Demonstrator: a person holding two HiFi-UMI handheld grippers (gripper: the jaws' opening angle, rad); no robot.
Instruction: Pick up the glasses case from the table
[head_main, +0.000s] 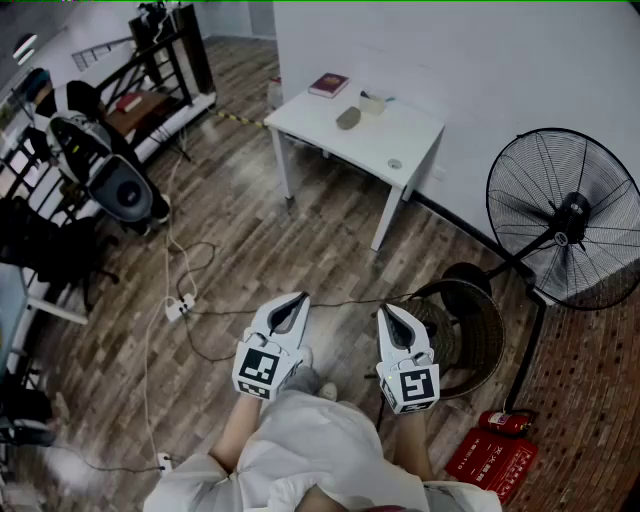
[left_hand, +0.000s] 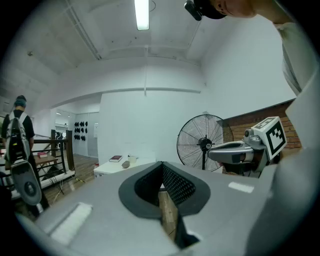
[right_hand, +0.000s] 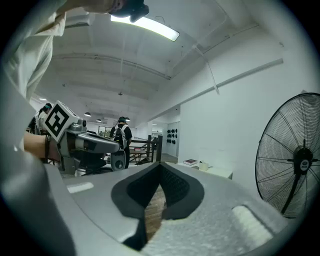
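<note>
A grey-brown oval glasses case (head_main: 348, 118) lies on a small white table (head_main: 400, 140) against the wall, far ahead of me. In the left gripper view the glasses case (left_hand: 126, 163) shows small on that table (left_hand: 107, 168). My left gripper (head_main: 294, 300) and right gripper (head_main: 388, 312) are held side by side close to my body, well short of the table. Both point about level with jaws shut and nothing between them. The left gripper (left_hand: 161, 172) and right gripper (right_hand: 161, 172) show their tips meeting.
On the table also lie a dark red book (head_main: 329, 85), a small cup (head_main: 372, 102) and a little round thing (head_main: 395, 164). A big standing fan (head_main: 565, 230) is at the right, a wicker basket (head_main: 470, 325) and a red extinguisher (head_main: 505, 424) near my right side. Cables (head_main: 185, 300) trail over the wood floor.
</note>
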